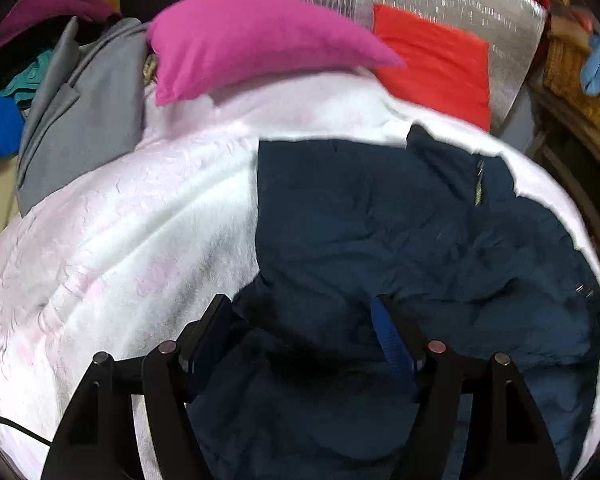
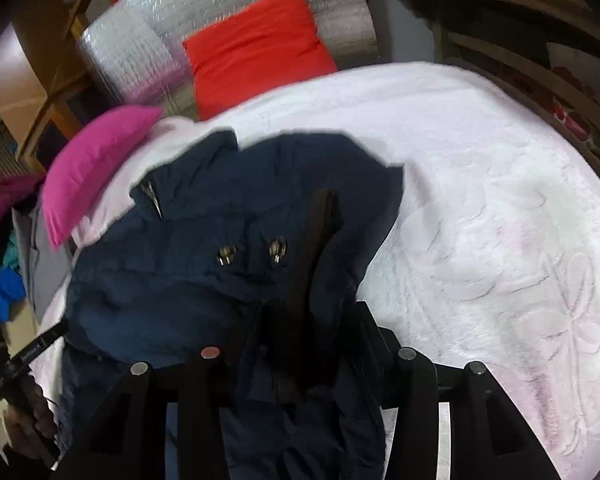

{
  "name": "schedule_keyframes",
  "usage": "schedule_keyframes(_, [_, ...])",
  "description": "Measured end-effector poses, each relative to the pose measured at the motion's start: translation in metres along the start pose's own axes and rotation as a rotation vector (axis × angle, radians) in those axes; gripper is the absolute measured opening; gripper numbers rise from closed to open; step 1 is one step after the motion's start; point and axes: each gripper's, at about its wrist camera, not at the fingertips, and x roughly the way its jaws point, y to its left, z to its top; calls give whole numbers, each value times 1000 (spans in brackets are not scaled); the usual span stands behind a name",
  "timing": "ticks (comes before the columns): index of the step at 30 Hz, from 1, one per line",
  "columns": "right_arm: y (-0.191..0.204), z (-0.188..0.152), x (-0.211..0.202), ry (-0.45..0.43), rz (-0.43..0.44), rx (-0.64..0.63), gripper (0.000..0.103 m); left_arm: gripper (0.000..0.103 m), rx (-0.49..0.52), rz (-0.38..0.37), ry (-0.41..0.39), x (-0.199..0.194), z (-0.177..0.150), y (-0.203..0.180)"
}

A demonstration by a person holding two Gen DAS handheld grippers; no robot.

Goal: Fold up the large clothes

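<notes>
White fleece bedspread (image 2: 480,200) is our work surface, pink pillow (image 1: 252,40) and red pillow (image 2: 256,48) at the far end. Navy jacket (image 1: 380,220) lies bunched on the near half, zipper and snaps up. Our left gripper (image 1: 304,312) is spread, cloth between the fingers but the pads don't look pressed on it. Right gripper (image 2: 312,320) is sunk in dark folds — we can't tell if it's pinching. Risk: we lift with one side loose, the puffy fabric slips out and the fold goes crooked.
</notes>
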Motion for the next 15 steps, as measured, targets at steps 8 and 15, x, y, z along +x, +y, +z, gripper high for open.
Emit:
schedule_keyframes(8, [4, -17, -41, 50, 423, 147, 48, 74, -127, -265, 52, -23, -22, -11])
schedule_keyframes(15, [50, -48, 15, 230, 495, 237, 48, 81, -230, -360, 127, -2, -31, -39])
